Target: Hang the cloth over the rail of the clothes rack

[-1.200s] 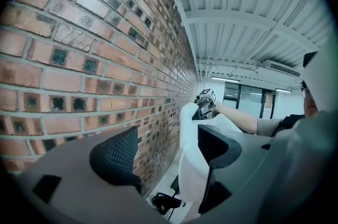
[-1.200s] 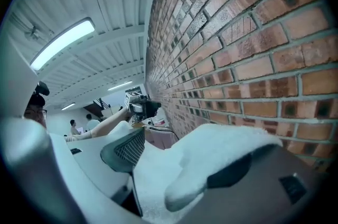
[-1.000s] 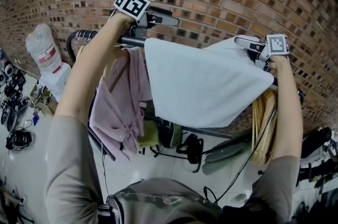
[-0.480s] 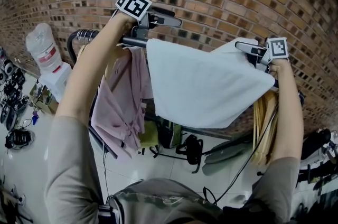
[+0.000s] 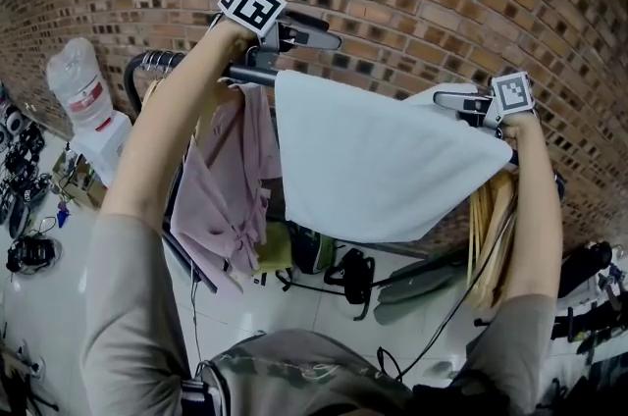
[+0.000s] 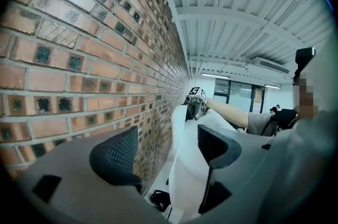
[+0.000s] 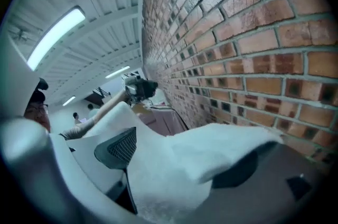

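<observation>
A white cloth (image 5: pixel 378 159) hangs draped over the black rail (image 5: pixel 243 74) of the clothes rack, in front of a brick wall. My left gripper (image 5: pixel 329 31) sits just above the cloth's left top corner, open; in the left gripper view its jaws (image 6: pixel 163 151) stand apart with the cloth (image 6: pixel 187 170) lying beyond them. My right gripper (image 5: pixel 446 98) is at the cloth's right top corner. In the right gripper view its jaws (image 7: pixel 182 157) stand wide apart, with the cloth (image 7: pixel 200 159) lying between them and over the right finger.
A pink garment (image 5: pixel 231 179) hangs on the rail left of the cloth. Wooden hangers (image 5: pixel 486 228) hang at the right end. A large water bottle (image 5: pixel 83 90) stands at the left. Bags and cables lie on the floor under the rack.
The right gripper has sunk a little, and the cloth's right corner has flattened down with it. The left gripper has drifted slightly to the right above the rail.
</observation>
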{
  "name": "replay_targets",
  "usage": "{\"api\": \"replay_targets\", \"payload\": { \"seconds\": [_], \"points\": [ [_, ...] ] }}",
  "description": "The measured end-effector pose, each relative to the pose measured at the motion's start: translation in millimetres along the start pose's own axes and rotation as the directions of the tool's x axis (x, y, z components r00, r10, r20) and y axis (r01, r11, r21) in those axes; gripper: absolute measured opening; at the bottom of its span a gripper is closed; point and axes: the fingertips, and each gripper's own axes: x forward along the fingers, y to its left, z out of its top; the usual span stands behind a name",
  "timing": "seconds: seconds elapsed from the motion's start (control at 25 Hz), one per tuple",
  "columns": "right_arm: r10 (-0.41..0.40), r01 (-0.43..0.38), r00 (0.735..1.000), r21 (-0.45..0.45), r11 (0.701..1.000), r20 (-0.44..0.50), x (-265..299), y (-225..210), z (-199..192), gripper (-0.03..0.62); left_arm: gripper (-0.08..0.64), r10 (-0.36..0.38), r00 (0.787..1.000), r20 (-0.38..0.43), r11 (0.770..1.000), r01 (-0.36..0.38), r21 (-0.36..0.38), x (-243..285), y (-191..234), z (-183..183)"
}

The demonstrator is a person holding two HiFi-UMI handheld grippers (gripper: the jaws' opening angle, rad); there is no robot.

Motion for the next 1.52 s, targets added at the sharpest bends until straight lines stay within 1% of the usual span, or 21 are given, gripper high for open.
{"api": "replay_targets", "payload": {
  "seconds": [0.08,0.12,0.2,0.32,0.48,0.56,0.64,0.8,0.88,0.92,1.04,1.12,1.16,1.24,1.32,1.36,1.44,1.48,1.52],
  "points": [
    [-0.036,0.036,0.999,-0.002,0.999,-0.03,-1.1,-9.2,-6.1,0.431,0.351,-0.012,1.0,-0.004,1.0,0.012,-0.003,1.8,-1.7,0.0],
    [-0.052,0.052,0.998,-0.002,0.999,-0.023,-3.3,-13.3,-4.6,0.431,0.351,-0.015,1.0,-0.004,1.0,0.015,-0.004,2.2,-2.1,0.4],
    [-0.066,0.066,0.997,0.006,0.998,0.026,-8.3,-16.6,5.3,0.431,0.351,-0.017,1.0,-0.003,1.0,0.017,-0.003,2.3,-2.8,1.1],
    [-0.058,0.057,0.995,0.024,0.998,0.076,-12.0,-14.4,14.1,0.431,0.351,-0.019,1.0,-0.005,1.0,0.019,0.0,3.4,-3.7,0.2],
    [-0.056,0.056,0.996,0.001,0.998,0.074,-10.4,-12.5,14.8,0.431,0.351,-0.031,0.999,-0.011,1.0,0.031,0.004,3.5,-6.2,-1.5],
    [-0.057,0.057,0.996,-0.007,0.998,0.064,-9.7,-12.4,12.7,0.431,0.351,-0.05,0.998,-0.024,0.999,0.051,0.013,4.7,-11.0,-4.7],
    [-0.058,0.059,0.996,-0.011,0.998,0.062,-10.0,-12.4,12.0,0.431,0.351,-0.051,0.998,-0.038,0.998,0.052,0.025,5.1,-13.0,-6.7],
    [-0.064,0.067,0.994,-0.022,0.998,0.093,-14.8,-11.8,17.4,0.431,0.351,-0.054,0.998,-0.035,0.998,0.054,0.018,5.8,-13.9,-5.7],
    [-0.07,0.075,0.99,-0.032,0.997,0.126,-19.2,-12.1,23.2,0.431,0.351,-0.038,0.999,-0.032,0.999,0.039,0.024,5.2,-11.8,-4.7],
    [-0.064,0.072,0.987,-0.044,0.996,0.146,-21.2,-10.9,27.1,0.431,0.351,-0.035,0.999,-0.03,0.999,0.036,0.028,5.1,-11.3,-4.1],
    [-0.046,0.067,0.98,-0.104,0.992,0.191,-24.8,-6.4,37.4,0.431,0.351,-0.063,0.997,-0.035,0.998,0.063,0.023,6.3,-16.0,-4.9],
    [-0.053,0.085,0.976,-0.147,0.985,0.213,-28.5,-3.9,41.4,0.431,0.351,-0.049,0.998,-0.034,0.999,0.049,0.023,4.7,-14.4,-4.3],
    [-0.054,0.095,0.972,-0.171,0.981,0.23,-31.4,-1.7,44.5,0.431,0.351,-0.04,0.999,-0.018,0.999,0.04,0.022,3.0,-12.7,-1.5],
    [-0.051,0.115,0.963,-0.232,0.966,0.266,-37.0,3.3,52.8,0.431,0.351,-0.032,0.999,0.043,0.999,0.031,0.029,-2.9,-11.6,9.7],
    [-0.058,0.142,0.956,-0.284,0.948,0.287,-42.8,2.4,57.5,0.431,0.351,-0.01,0.994,0.106,0.998,0.003,0.062,-10.4,-10.1,23.2],
    [-0.063,0.155,0.953,-0.301,0.941,0.296,-45.9,1.1,59.1,0.43,0.35,-0.012,0.992,0.125,0.996,0.001,0.087,-11.5,-11.4,28.2],
    [-0.059,0.17,0.944,-0.325,0.93,0.326,-50.6,4.6,64.6,0.43,0.35,-0.026,0.99,0.139,0.989,0.005,0.151,-10.2,-15.7,34.1],
    [-0.043,0.163,0.939,-0.334,0.928,0.34,-51.6,8.9,67.2,0.43,0.35,-0.046,0.989,0.141,0.984,0.021,0.176,-9.1,-19.9,35.4],
    [-0.018,0.144,0.937,-0.34,0.929,0.349,-51.6,13.2,68.4,0.428,0.348,-0.083,0.987,0.141,0.981,0.055,0.187,-8.2,-27.1,35.7]
  ]
}}
